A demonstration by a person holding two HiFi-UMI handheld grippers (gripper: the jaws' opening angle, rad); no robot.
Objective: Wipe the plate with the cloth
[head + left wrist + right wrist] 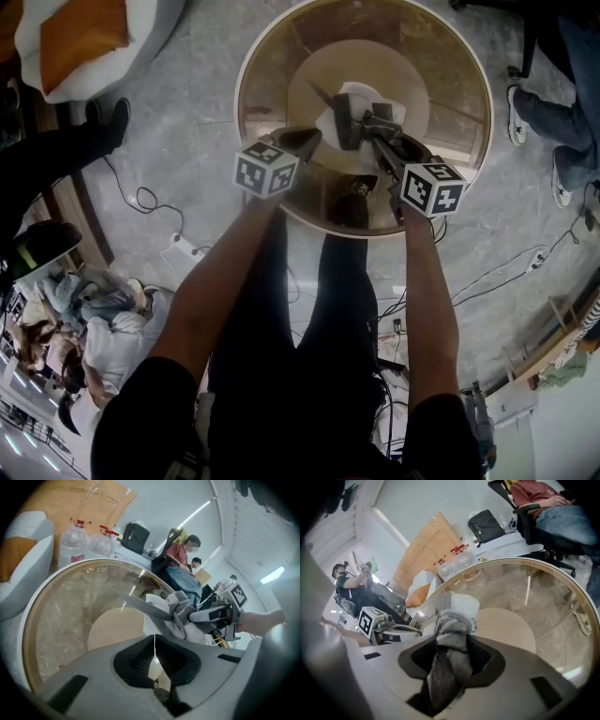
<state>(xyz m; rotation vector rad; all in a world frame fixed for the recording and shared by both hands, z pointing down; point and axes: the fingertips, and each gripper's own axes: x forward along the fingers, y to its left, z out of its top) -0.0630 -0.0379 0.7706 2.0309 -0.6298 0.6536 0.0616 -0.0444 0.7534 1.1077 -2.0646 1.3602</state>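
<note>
A white plate [354, 97] is held tilted on edge over the round glass table [272, 37]. My left gripper [314, 139] is shut on the plate's near rim; in the left gripper view that rim shows as a thin white line [154, 645] between the jaws. My right gripper [364, 127] is shut on a grey cloth [348, 129], whose bunched end presses against the plate's face. In the right gripper view the cloth [450, 656] fills the jaws and meets the plate [463, 605]. The left gripper's marker cube [370, 618] sits close by on the left.
The table's tan round base [112, 630] shows through the glass. A white seat with an orange cushion [82, 36] stands at far left. Cables [150, 202] lie on the floor. Seated people [562, 112] are at the right. Water bottles [75, 543] stand behind the table.
</note>
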